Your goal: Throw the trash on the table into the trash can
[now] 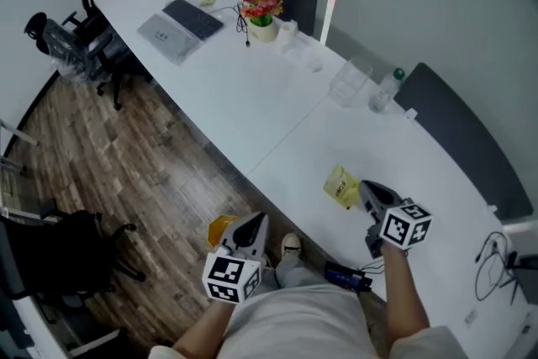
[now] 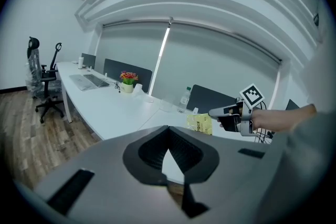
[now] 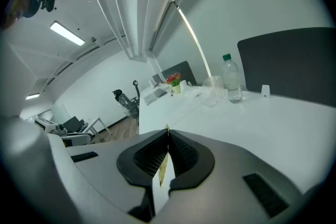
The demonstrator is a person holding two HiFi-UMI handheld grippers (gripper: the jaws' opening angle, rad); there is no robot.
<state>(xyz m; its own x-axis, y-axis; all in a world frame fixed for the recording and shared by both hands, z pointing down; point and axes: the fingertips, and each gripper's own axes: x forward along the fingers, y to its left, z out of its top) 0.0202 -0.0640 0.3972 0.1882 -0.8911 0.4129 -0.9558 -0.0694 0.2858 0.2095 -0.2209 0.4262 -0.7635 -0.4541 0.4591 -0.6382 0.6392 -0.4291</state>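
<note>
A crumpled yellow wrapper point(image 1: 341, 185) hangs just above the white table point(image 1: 252, 105), and my right gripper point(image 1: 363, 187) is shut on its near edge. The left gripper view shows the same wrapper point(image 2: 199, 124) at the tip of the right gripper point(image 2: 212, 112). In the right gripper view only a thin yellow sliver point(image 3: 164, 171) shows between the closed jaws of the right gripper point(image 3: 167, 134). My left gripper point(image 1: 252, 224) hovers over the wooden floor off the table's near edge. The jaw tips of the left gripper point(image 2: 168, 131) meet with nothing between them. A yellow object point(image 1: 220, 229) sits low beside it, partly hidden.
A laptop point(image 1: 181, 28), a flower pot point(image 1: 261, 13), a clear container point(image 1: 349, 80) and a water bottle point(image 1: 387, 88) stand along the table's far side. An office chair point(image 1: 80, 38) is at the upper left, a black chair point(image 1: 59, 256) at the lower left. Cables point(image 1: 496, 256) lie at the right.
</note>
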